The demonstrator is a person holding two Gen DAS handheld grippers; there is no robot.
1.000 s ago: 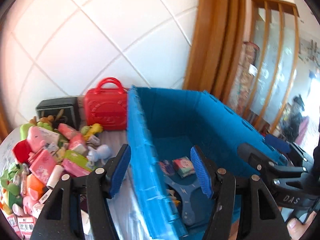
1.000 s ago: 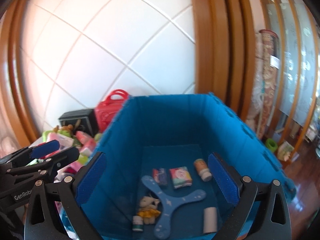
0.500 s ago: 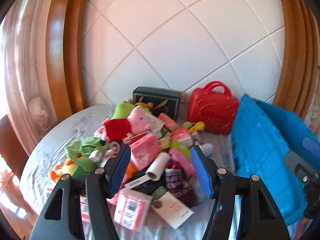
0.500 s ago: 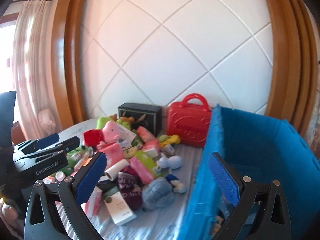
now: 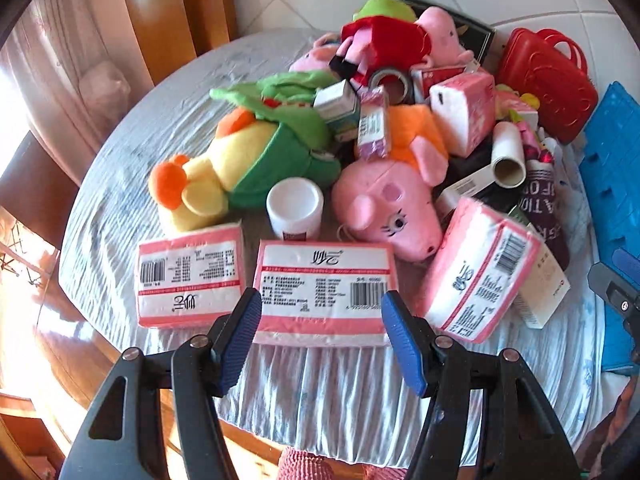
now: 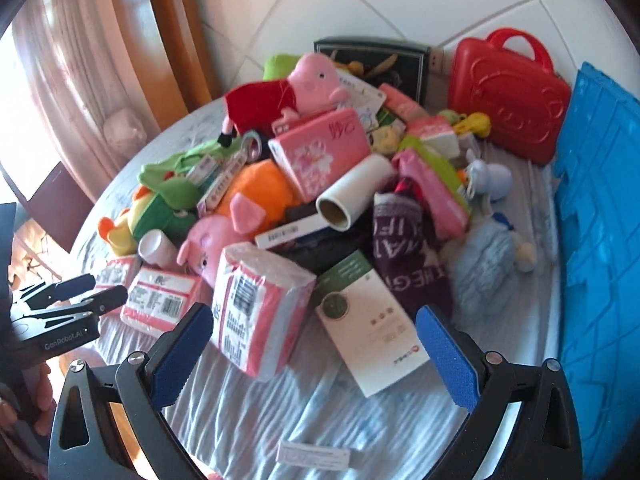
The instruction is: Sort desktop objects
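A heap of objects lies on a round table with a pale cloth (image 5: 320,392). My left gripper (image 5: 322,340) is open and empty, just above the near edge of a pink tissue pack (image 5: 324,284) that lies between two more tissue packs (image 5: 188,276) (image 5: 480,276). My right gripper (image 6: 316,354) is open and empty, in front of a tilted tissue pack (image 6: 260,304) and a white and green box (image 6: 368,320). A blue crate (image 6: 600,208) stands at the right; it also shows in the left wrist view (image 5: 616,184).
The heap holds pink pig plush toys (image 5: 388,208) (image 6: 316,80), a yellow and green plush (image 5: 240,164), a white jar (image 5: 294,208), a white roll (image 6: 356,192), a purple sock (image 6: 404,248) and a light blue plush (image 6: 484,264). A red toy case (image 6: 508,96) and a black box (image 6: 372,56) stand at the wall.
Both grippers swung left from above the blue crate to the heap on the table and came down closer to it. Both stayed open.
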